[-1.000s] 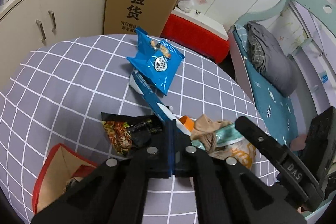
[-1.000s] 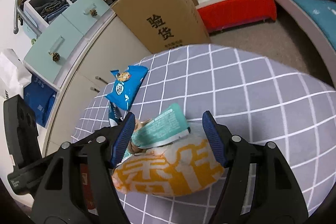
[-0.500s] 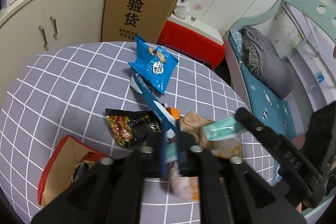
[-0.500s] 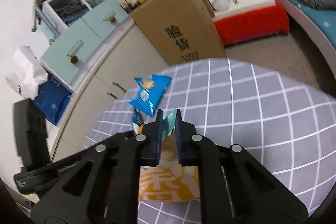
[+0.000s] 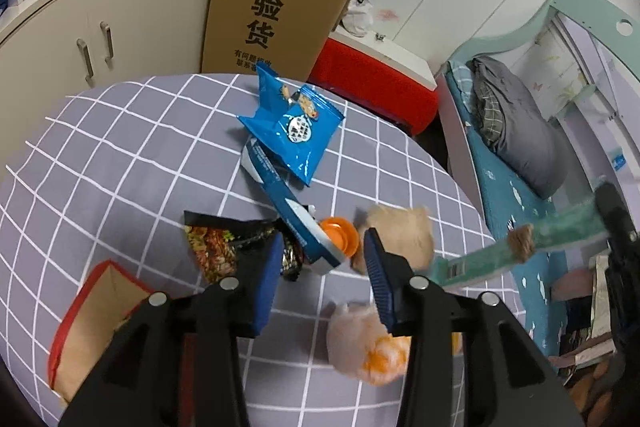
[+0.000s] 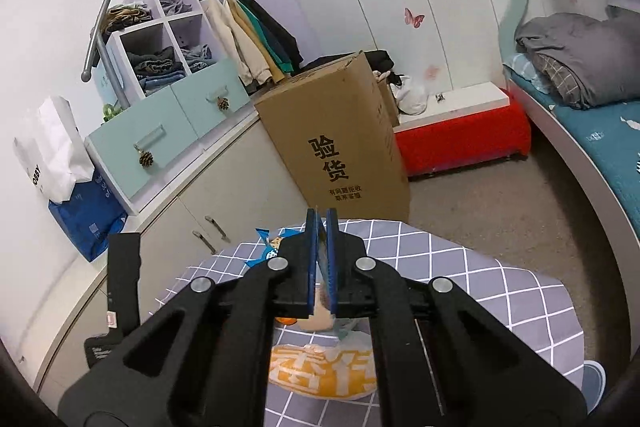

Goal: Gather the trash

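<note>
Left wrist view: my left tongs hang over the bench, jaws opening w/ nothing pressed between the pads. Btwn and just beyond them lie the black snack wrapper, a long blue-white wrapper w/ an orange cap at its near end, and a tan crumpled bag. Farther off sits the blue chip bag, overlapping the far end of the long wrapper. Near left, a red-edged paper bag stands open on the bench. Near centre, a blurred orange-white bag shows partly behind my right finger. At right, lifted off the bench, a teal wrapper runs up to my right tongs.

Right wrist view: right tongs are clamped on the teal wrapper, pads nearly touching, only a thin edge showing. Orange-white bag hangs below them. Cardboard box stands beyond the bench's far edge.
</note>
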